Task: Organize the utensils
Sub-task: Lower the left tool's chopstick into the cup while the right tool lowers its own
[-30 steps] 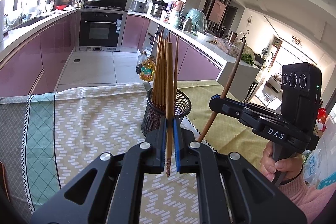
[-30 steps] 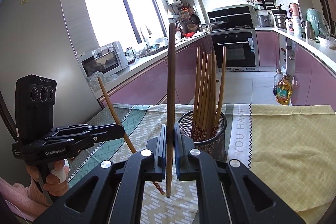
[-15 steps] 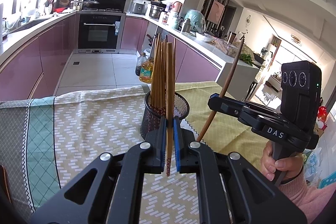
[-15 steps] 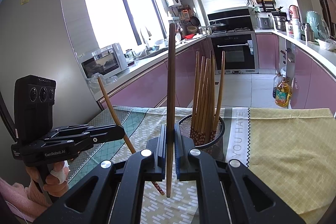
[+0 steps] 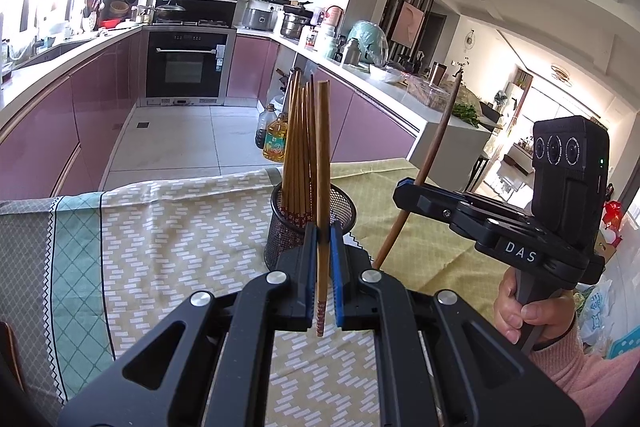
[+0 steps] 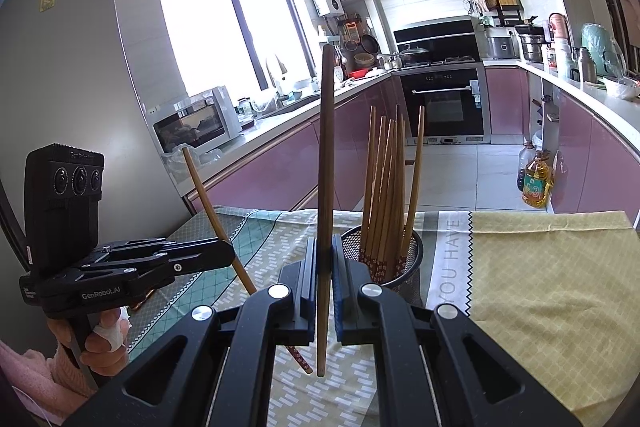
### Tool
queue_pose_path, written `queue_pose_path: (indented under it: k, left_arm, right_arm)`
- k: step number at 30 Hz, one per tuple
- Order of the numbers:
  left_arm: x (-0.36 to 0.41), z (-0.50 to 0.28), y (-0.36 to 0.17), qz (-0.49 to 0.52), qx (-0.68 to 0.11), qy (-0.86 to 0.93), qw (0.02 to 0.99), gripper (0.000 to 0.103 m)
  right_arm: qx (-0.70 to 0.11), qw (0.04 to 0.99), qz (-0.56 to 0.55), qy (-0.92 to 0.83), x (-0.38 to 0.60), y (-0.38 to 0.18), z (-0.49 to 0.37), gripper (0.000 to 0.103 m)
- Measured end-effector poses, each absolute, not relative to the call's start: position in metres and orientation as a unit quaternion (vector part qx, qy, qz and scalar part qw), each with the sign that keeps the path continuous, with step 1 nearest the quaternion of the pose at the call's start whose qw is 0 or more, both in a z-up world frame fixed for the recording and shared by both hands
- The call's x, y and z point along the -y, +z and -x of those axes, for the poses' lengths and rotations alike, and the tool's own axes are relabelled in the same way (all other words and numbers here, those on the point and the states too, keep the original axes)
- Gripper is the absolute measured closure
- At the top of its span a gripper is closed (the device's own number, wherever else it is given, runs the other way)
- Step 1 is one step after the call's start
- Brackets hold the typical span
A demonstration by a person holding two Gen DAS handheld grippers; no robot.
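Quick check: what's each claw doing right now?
Left claw: shut on light chopstick.
Right claw: shut on dark chopstick.

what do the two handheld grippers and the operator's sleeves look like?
Both grippers are matte black with silver screws and blue-edged finger pads. The left gripper reads "GenRobot.AI"; the right gripper reads "DAS", with a green light on its three-lens camera block. Pink knit sleeves; white bandage on one finger.

Both claws (image 5: 320,251) (image 6: 325,259) clamped, side by side
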State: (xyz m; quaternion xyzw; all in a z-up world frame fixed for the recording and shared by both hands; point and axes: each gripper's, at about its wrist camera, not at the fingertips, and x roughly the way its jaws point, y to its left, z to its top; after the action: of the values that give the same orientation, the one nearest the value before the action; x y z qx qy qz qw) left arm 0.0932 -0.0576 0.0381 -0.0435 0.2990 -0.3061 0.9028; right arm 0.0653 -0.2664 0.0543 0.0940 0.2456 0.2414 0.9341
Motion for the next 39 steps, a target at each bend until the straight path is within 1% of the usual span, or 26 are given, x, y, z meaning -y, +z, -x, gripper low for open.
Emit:
queue_pose_path:
  k: [39]
  left_arm:
    - [0.071, -0.095, 0.057, 0.027, -0.283, -0.313, 0.906, 0.096]
  right_arm:
    - [-0.236, 0.935, -0.091, 0.247, 0.268, 0.065, -0.074, 0.097]
